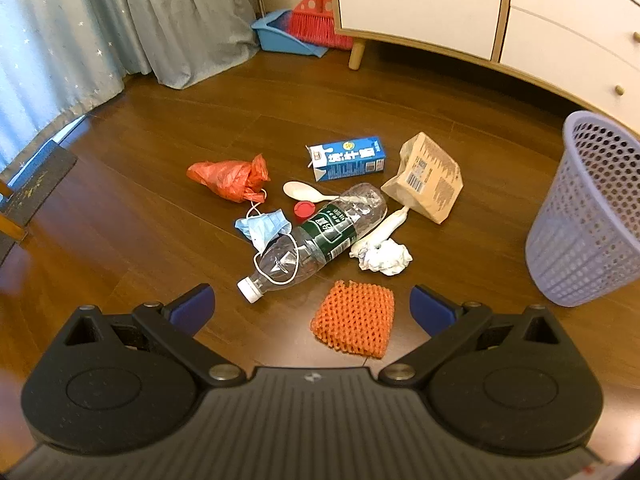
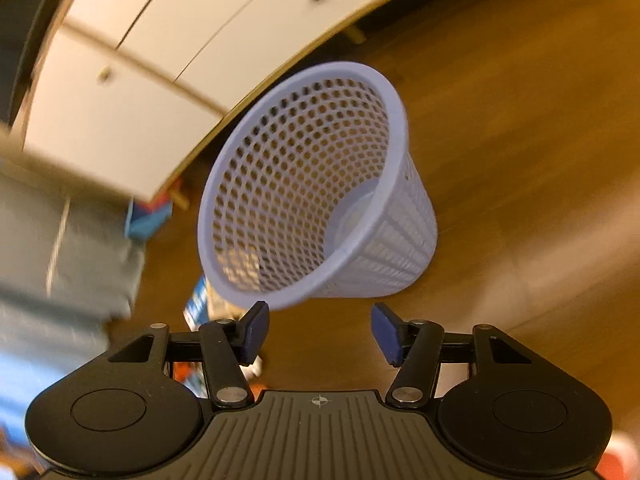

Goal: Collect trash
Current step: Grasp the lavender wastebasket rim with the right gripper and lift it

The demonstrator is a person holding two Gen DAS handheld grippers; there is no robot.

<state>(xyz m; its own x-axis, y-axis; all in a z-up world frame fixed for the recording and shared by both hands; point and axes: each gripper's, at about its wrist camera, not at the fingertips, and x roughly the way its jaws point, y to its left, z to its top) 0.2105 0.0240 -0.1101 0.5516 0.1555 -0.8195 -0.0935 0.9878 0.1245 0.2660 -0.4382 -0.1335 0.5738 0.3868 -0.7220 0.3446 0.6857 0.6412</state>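
Note:
Trash lies in a heap on the wooden floor in the left wrist view: an orange foam net [image 1: 354,323], a clear plastic bottle [image 1: 316,236], crumpled white paper [image 1: 384,254], a blue face mask [image 1: 266,226], a red plastic bag [image 1: 232,178], a blue milk carton [image 1: 346,159], a brown paper bag [image 1: 428,178], a white spoon [image 1: 304,192] and a red cap [image 1: 304,210]. My left gripper [image 1: 312,306] hangs open just above the net. A lilac mesh basket [image 1: 588,216] stands at the right. My right gripper [image 2: 318,330] is open and holds nothing, just before the basket [image 2: 384,184], which looks empty.
A white cabinet on wooden legs [image 1: 500,12] runs along the back. A red broom [image 1: 316,20] and blue dustpan [image 1: 284,38] lean in the corner. Grey-blue curtains [image 1: 60,40] hang at the left. The right wrist view is blurred at its left side.

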